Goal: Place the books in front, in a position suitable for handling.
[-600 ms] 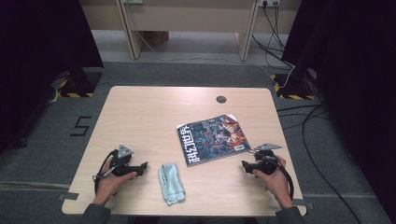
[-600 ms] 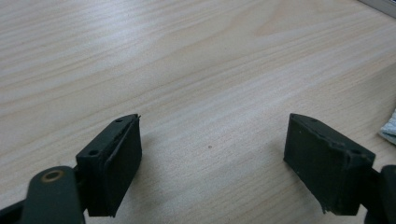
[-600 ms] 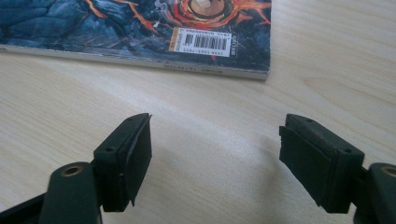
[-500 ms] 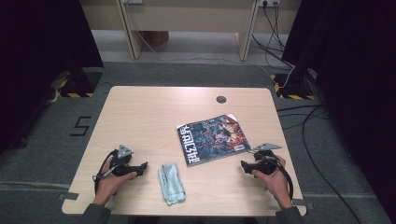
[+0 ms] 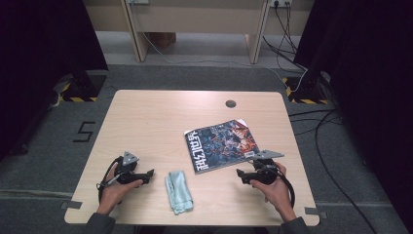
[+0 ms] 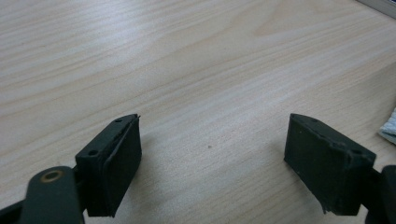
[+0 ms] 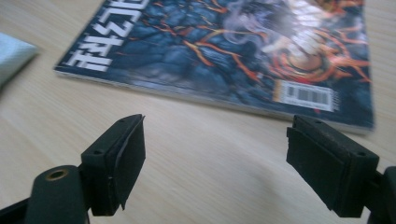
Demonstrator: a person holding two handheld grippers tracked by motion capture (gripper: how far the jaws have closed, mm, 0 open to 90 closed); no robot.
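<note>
A dark blue magazine (image 5: 221,145) with orange art and white lettering lies flat on the wooden table (image 5: 160,117), right of centre. Its near edge and barcode fill the top of the right gripper view, magazine (image 7: 243,51). My right gripper (image 5: 241,176) rests on the table just below the magazine, jaws wide apart and empty, right gripper (image 7: 215,161). A folded pale green cloth (image 5: 178,191) lies near the front edge. My left gripper (image 5: 148,173) rests left of the cloth, open and empty, left gripper (image 6: 212,158), over bare wood.
A small round dark grommet (image 5: 230,103) sits near the table's far edge. Cables (image 5: 336,161) trail on the grey floor to the right. Dark curtains stand at both sides, and a wooden frame (image 5: 195,19) stands behind the table.
</note>
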